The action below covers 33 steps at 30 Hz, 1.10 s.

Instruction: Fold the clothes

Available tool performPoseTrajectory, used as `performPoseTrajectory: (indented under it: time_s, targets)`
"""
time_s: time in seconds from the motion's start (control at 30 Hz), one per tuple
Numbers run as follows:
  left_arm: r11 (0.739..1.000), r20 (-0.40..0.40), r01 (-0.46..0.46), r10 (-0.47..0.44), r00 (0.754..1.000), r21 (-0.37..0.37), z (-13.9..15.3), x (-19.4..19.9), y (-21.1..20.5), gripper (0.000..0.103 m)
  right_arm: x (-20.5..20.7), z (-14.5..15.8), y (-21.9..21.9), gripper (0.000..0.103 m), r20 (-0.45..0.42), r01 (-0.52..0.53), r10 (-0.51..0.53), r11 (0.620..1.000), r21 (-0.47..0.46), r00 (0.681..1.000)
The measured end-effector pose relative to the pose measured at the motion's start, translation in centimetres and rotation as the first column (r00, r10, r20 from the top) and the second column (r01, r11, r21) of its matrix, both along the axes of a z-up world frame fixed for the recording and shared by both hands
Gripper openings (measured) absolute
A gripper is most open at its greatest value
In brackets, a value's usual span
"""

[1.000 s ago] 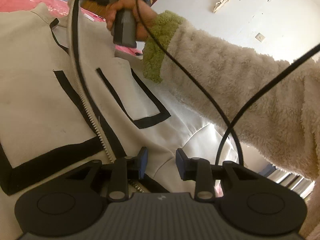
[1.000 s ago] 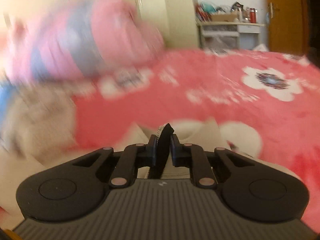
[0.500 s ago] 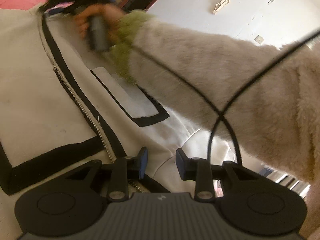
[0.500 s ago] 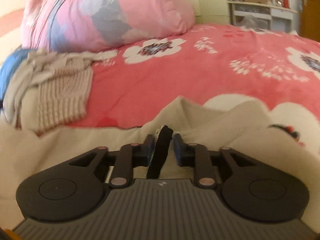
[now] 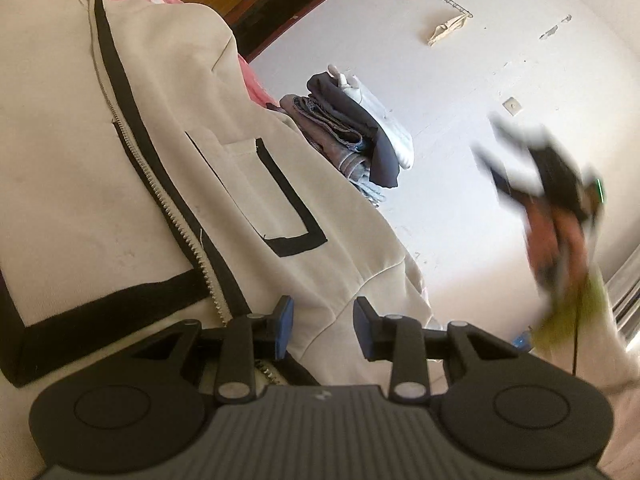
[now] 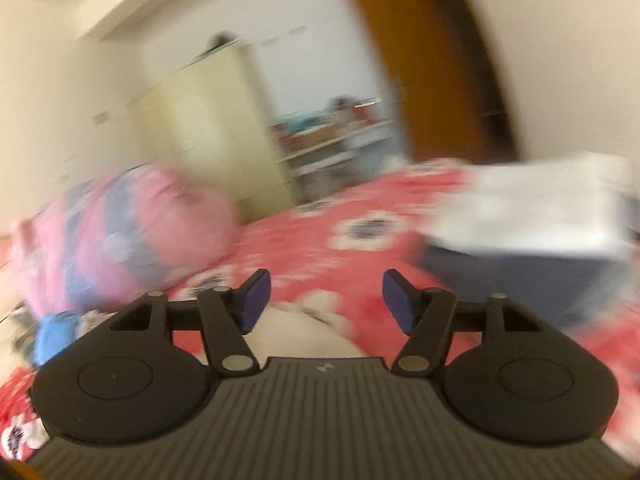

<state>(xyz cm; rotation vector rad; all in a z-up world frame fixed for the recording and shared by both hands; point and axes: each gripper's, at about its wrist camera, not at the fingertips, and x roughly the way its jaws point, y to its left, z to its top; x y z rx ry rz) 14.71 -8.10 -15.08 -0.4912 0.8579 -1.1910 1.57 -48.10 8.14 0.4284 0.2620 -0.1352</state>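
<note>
Jacket (image 5: 100, 184): spread on the bed (image 6: 328, 248), filling the left of the left wrist view.
Zip (image 5: 176, 216): runs down the jacket's front, between its 2 panels.
Pocket (image 5: 264, 196): on the panel right of the zip.
Left gripper (image 5: 322, 330): above the jacket's near hem, jaws parted with cloth under the gap.
Stack of folded clothes (image 5: 352, 136): behind the jacket's far right edge, before the wall (image 5: 460, 92).
Right gripper (image 6: 326, 300): over the bed, jaws wide apart; in the left wrist view it is to the right, well apart from the jacket.
Pillow (image 6: 128, 232): on the bed, left of the right gripper.
Wardrobe (image 6: 208, 136): behind the pillow.
Door (image 6: 432, 72): right of the wardrobe, beyond the bed.
</note>
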Motion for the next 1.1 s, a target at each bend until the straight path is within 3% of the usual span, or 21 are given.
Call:
performPoseTrajectory:
  time_s: [0.13, 0.3, 0.53, 0.57, 0.67, 0.73, 0.77, 0.8, 0.87, 0.97, 1.1]
  targets:
    - [1.000, -0.024, -0.004, 0.004, 1.000, 0.014, 0.4, 0.0, 0.4, 0.035, -11.8, -5.8, -1.3, 0.070, -0.100, 0.199, -0.186, 0.970, 0.137, 0.977]
    - [0.993, -0.014, -0.075, 0.077, 0.997, 0.093, 2.1, -0.7, 0.3, 0.035, -13.0, -11.9, -1.6, 0.072, -0.138, 0.237, -0.204, 0.923, 0.304, 0.969]
    - [0.976, 0.104, -0.137, 0.120, 0.987, 0.171, 5.4, -3.9, -0.5, 0.035, -14.0, -20.3, -2.1, 0.072, -0.187, 0.276, -0.208, 0.811, 0.517, 0.960]
    - [0.972, 0.125, -0.139, 0.117, 0.985, 0.191, 5.7, -4.3, -0.9, 0.035, -13.7, -20.7, -2.1, 0.069, -0.182, 0.265, -0.198, 0.813, 0.518, 0.963]
    - [0.956, 0.176, -0.144, 0.100, 0.979, 0.254, 6.1, -5.3, -1.9, 0.035, -12.5, -21.2, -2.0, 0.053, -0.159, 0.220, -0.161, 0.837, 0.501, 0.974]
    - [0.947, 0.185, -0.141, 0.090, 0.979, 0.287, 6.3, -5.4, -2.4, 0.035, -11.6, -21.5, -2.0, 0.035, -0.145, 0.190, -0.136, 0.851, 0.489, 0.980]
    - [0.943, 0.189, -0.140, 0.085, 0.978, 0.303, 6.3, -5.4, -2.7, 0.035, -11.2, -21.7, -1.9, 0.020, -0.137, 0.175, -0.123, 0.858, 0.482, 0.983]
    - [0.937, 0.193, -0.139, 0.079, 0.978, 0.320, 6.4, -5.4, -2.9, 0.035, -10.9, -21.9, -2.2, 0.015, -0.123, 0.159, -0.112, 0.854, 0.495, 0.986]
    - [0.926, 0.200, -0.137, 0.068, 0.977, 0.352, 6.6, -5.5, -3.4, 0.035, -10.6, -21.1, -3.5, 0.012, -0.053, 0.117, -0.104, 0.853, 0.509, 0.993]
    - [0.907, 0.211, -0.134, 0.051, 0.976, 0.400, 6.8, -5.6, -4.2, 0.034, -10.0, -17.6, -6.1, 0.009, 0.055, 0.083, -0.121, 0.886, 0.456, 0.991]
    - [0.877, 0.224, -0.131, 0.028, 0.974, 0.461, 7.1, -5.7, -5.2, 0.034, -7.4, -12.4, -12.1, 0.008, 0.127, 0.127, -0.176, 0.938, 0.321, 0.976]
